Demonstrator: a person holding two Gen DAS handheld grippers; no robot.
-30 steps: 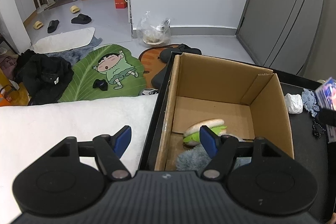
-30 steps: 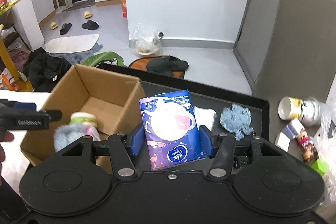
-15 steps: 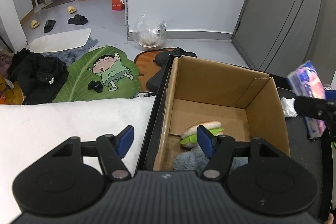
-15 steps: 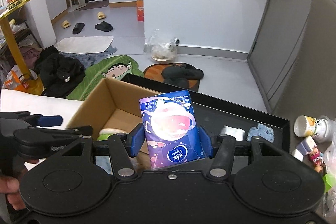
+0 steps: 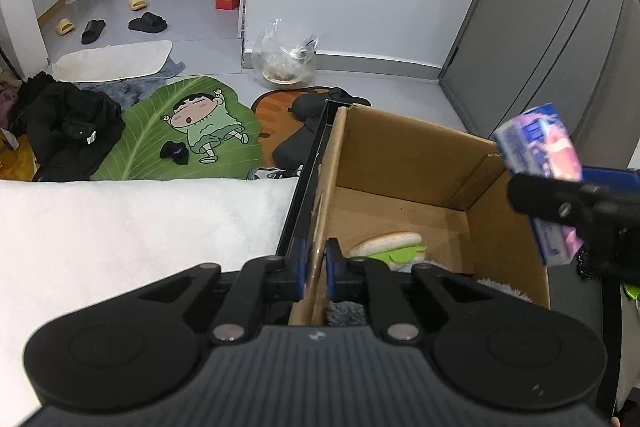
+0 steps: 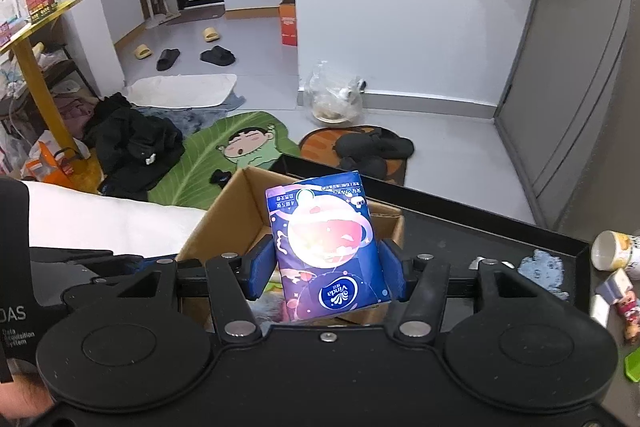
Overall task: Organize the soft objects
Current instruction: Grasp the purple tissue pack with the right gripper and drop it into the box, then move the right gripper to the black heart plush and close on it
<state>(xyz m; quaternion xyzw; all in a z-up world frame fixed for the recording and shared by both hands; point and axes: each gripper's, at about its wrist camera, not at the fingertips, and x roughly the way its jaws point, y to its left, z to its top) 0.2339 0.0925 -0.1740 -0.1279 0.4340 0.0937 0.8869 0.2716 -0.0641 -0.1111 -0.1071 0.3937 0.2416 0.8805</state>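
Note:
An open cardboard box (image 5: 404, 155) stands on a black tray (image 6: 480, 227). Inside it lie a soft burger toy (image 5: 386, 247) and a grey-blue fluffy item (image 5: 502, 293). My left gripper (image 5: 314, 269) is shut on the box's left wall. My right gripper (image 6: 326, 269) is shut on a blue and pink tissue pack (image 6: 326, 247) and holds it above the box (image 6: 236, 215). The pack also shows in the left wrist view (image 5: 540, 163), over the box's right wall.
A white cushion (image 5: 132, 227) lies left of the tray. On the tray to the right lie a blue fluffy item (image 6: 542, 269), a cup (image 6: 612, 251) and small toys (image 6: 624, 295). Rugs, slippers and black clothes (image 6: 132, 143) lie on the floor beyond.
My left gripper has closed onto the box's left wall. My right gripper has carried the tissue pack left to above the box.

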